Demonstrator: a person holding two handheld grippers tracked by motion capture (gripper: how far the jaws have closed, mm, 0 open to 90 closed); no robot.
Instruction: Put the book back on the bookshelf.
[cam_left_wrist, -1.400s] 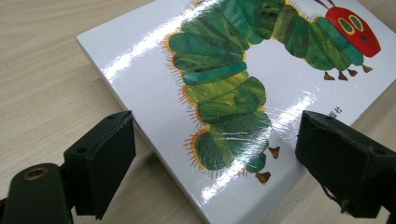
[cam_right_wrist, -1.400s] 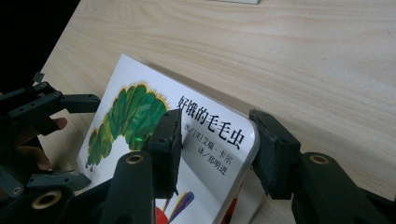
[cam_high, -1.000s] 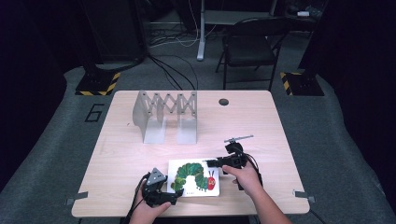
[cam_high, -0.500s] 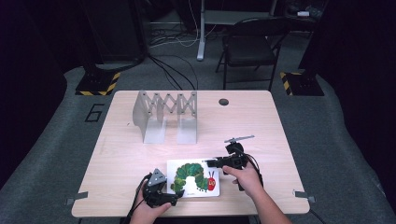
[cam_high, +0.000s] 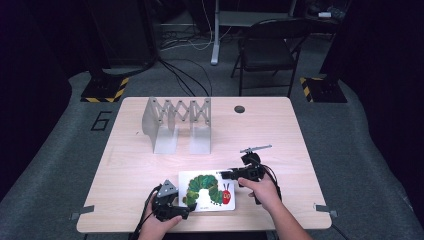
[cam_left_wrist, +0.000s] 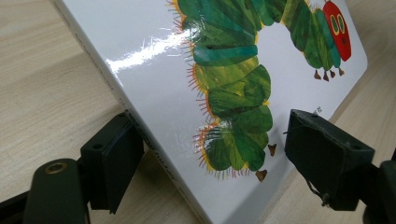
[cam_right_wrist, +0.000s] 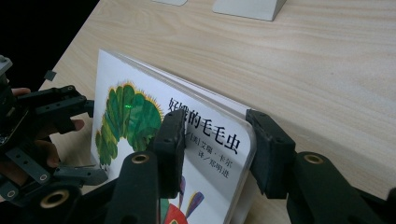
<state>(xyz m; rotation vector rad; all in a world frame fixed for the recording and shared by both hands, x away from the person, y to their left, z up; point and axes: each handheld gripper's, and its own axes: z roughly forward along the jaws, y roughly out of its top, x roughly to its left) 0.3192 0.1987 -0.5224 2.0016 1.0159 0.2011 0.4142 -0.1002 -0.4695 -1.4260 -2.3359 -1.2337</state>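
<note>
High view, table (cam_high: 300, 130): book (cam_high: 207, 190) lies at 6 o'clock edge.
Left gripper (cam_high: 172, 207): at book's 8 o'clock corner, jaws apart, straddling it, contact unclear.
Right gripper (cam_high: 227, 174): jaws clamp book's 1 o'clock corner.
Metal rack (cam_high: 177, 122): book's 11 o'clock.

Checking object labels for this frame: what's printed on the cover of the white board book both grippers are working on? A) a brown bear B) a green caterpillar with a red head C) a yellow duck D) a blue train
B: the white board book shows a green caterpillar with a red head, seen between the left gripper jaws and, with black Chinese characters, at the right gripper.
</note>
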